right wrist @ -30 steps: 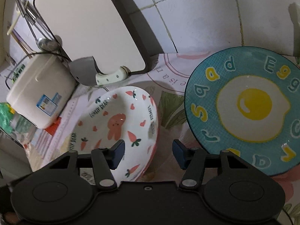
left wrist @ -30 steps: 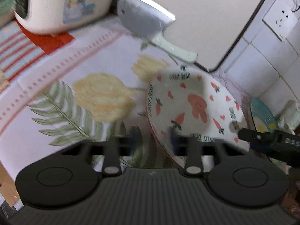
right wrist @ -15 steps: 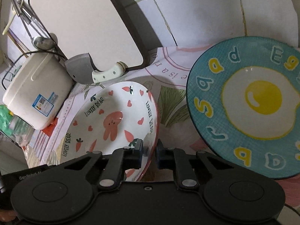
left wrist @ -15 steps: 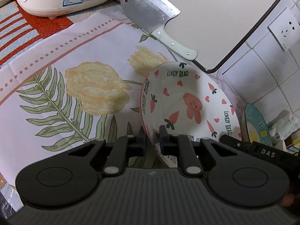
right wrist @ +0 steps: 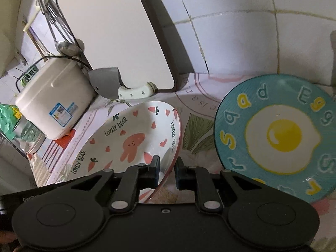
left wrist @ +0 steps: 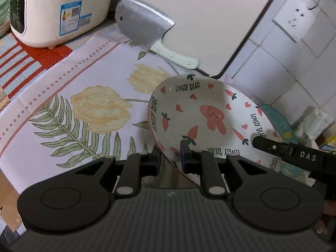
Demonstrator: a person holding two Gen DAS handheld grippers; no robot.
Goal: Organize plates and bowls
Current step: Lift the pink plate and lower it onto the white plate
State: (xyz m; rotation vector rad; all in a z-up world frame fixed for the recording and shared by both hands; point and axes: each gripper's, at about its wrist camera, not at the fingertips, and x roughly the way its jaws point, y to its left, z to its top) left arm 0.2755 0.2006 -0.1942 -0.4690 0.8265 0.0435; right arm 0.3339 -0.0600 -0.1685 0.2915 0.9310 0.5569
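A white bowl point(left wrist: 199, 113) printed with a pink bear, carrots and "LOVELY BEAR" is tilted just above the floral cloth. My left gripper point(left wrist: 170, 157) pinches its near left rim; the jaws are opening very slightly, but the pads still press the rim. The right gripper point(right wrist: 168, 166) is shut on the opposite rim of the same bowl point(right wrist: 130, 138), and its black body point(left wrist: 294, 155) shows at the right of the left wrist view. A blue plate with a fried-egg picture point(right wrist: 279, 136) lies flat to the right, and its edge point(left wrist: 281, 121) peeks out behind the bowl.
A cream rice cooker point(left wrist: 52, 10) stands at the back left. A cleaver point(left wrist: 145, 25) leans against a white cutting board point(left wrist: 210, 16) propped on the tiled wall, near a wall socket point(left wrist: 298, 19). Ladles hang at the far left point(right wrist: 61, 40). Floral cloth point(left wrist: 84, 109) covers the counter.
Both grippers have closed on the bear bowl's rim, the right from wide open. The bowl has since risen a little off the cloth and tilted.
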